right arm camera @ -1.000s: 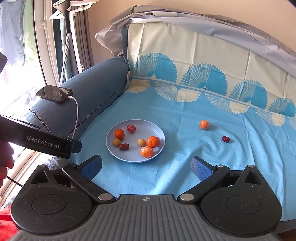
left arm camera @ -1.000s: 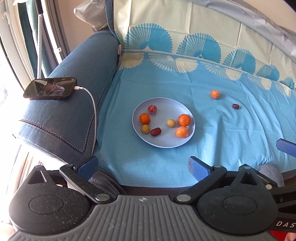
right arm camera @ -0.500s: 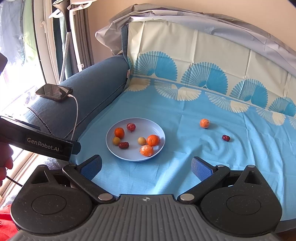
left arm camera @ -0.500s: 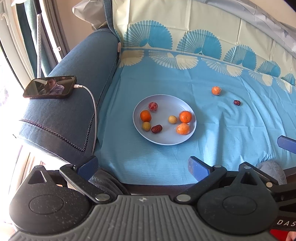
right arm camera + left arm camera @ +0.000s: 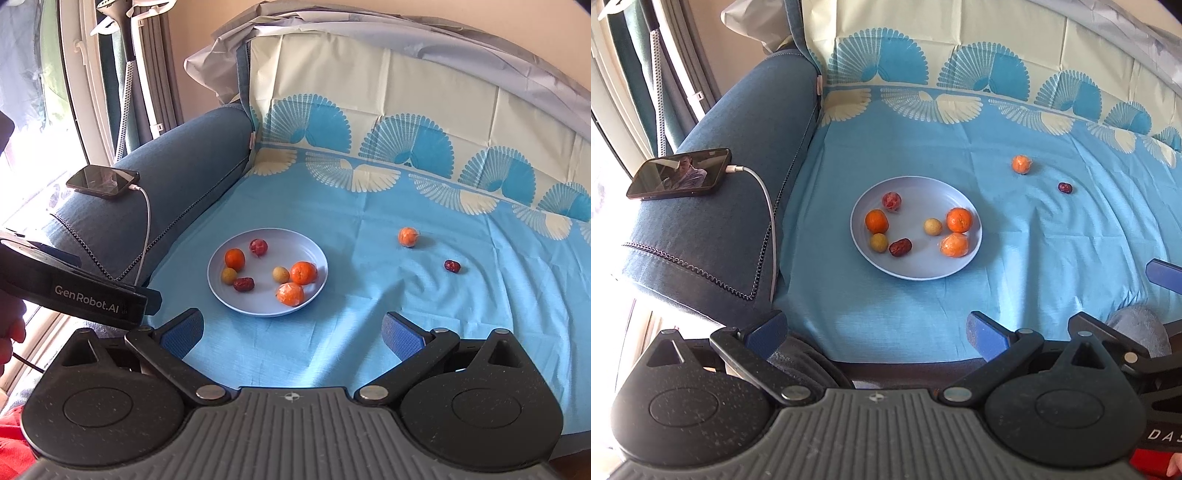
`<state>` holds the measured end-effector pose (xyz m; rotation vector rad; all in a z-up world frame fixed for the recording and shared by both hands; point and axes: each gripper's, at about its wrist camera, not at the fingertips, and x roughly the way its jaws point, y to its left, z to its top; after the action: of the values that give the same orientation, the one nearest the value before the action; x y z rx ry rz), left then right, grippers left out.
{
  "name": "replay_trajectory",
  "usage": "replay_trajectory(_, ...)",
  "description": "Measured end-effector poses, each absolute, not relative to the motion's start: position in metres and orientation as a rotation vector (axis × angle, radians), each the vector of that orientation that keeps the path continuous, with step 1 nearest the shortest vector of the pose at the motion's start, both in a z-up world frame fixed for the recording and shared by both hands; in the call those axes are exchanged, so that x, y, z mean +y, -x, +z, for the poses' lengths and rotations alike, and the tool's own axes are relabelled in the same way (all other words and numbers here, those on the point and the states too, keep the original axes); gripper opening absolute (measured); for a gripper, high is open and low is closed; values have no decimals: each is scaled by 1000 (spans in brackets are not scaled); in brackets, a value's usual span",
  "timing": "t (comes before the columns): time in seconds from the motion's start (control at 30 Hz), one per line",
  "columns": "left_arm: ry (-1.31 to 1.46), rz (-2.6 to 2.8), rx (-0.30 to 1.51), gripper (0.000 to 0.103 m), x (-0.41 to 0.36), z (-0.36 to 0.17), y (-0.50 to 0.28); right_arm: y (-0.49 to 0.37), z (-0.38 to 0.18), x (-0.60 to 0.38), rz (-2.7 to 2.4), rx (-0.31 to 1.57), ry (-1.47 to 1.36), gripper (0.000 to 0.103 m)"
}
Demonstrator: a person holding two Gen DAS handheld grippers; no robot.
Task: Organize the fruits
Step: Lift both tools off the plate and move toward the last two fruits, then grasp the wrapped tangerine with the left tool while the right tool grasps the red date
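A pale blue plate (image 5: 923,192) (image 5: 258,306) sits on the blue cloth and holds several fruits: oranges, small yellow fruits, a red date and a reddish fruit. A loose orange (image 5: 1021,164) (image 5: 408,236) and a loose red date (image 5: 1065,188) (image 5: 451,266) lie on the cloth to the right of the plate. My left gripper (image 5: 877,328) is open and empty, near the cloth's front edge. My right gripper (image 5: 293,332) is open and empty, in front of the plate. The left gripper's body (image 5: 74,291) shows at the left of the right wrist view.
A blue sofa armrest (image 5: 713,206) at the left carries a phone (image 5: 679,178) (image 5: 101,181) with a white charging cable (image 5: 768,206). The patterned backrest (image 5: 406,122) rises behind the cloth. A grey object (image 5: 1137,326) lies at the front right.
Both grippers have shifted slightly forward and the view has tilted a little; the fruits and plate have not moved. Both stay open.
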<state>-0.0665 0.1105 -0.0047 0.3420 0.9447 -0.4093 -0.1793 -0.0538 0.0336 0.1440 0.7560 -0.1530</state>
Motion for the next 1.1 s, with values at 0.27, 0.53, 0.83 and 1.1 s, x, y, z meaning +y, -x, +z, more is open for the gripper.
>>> replay_trajectory(0.27,-372,-414,967,103,94,-13,57,172,22,-68,-166,786,-194,102)
replay_trajectory(0.53,-407,-453,955,103,50,-16,33,164,0,-110,-292,787,-260,102)
replay_trajectory(0.83,-429,-583,920,103,-59,-44,-18,143,-38,-196,-483,764,-341,102)
replay_trajectory(1.1,-483,-675,913,103,-170,-109,-74,94,-101,-267,-566,699,-324,102)
